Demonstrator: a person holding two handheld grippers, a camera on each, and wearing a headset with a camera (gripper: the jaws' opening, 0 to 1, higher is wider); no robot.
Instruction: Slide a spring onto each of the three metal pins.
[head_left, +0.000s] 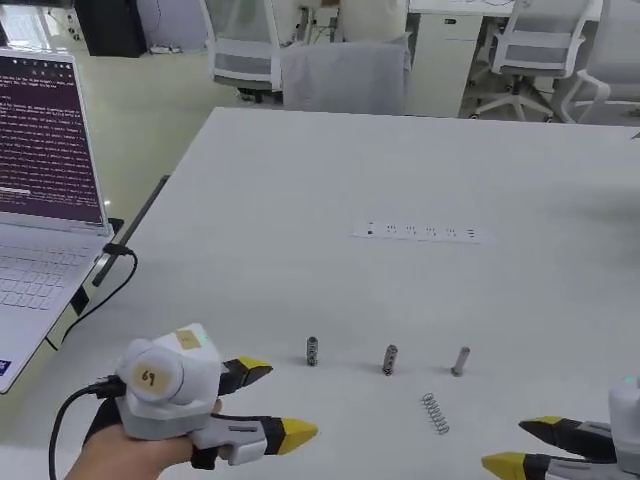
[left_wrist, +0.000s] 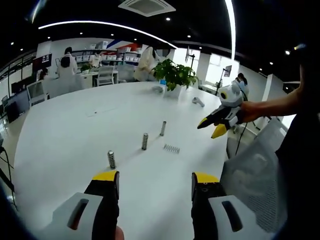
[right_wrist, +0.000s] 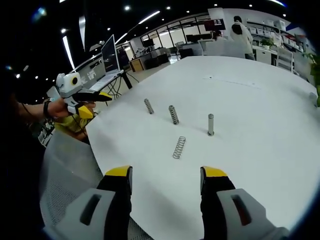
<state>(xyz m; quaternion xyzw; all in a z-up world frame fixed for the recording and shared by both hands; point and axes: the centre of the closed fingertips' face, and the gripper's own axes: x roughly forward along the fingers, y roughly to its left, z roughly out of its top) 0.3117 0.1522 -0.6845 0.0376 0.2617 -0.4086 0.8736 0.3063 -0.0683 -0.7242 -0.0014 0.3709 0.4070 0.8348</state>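
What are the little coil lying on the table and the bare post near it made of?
The loose spring looks like thin bare steel wire: grey, glinting coils. The bare pin seems solid metal, smooth with a silvery sheen; plated or plain, I cannot tell.

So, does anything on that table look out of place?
Only one thing: a loose spring lies on its side on the table, near the bare pin. The left pin and middle pin each wear a spring. Nothing looks damaged.
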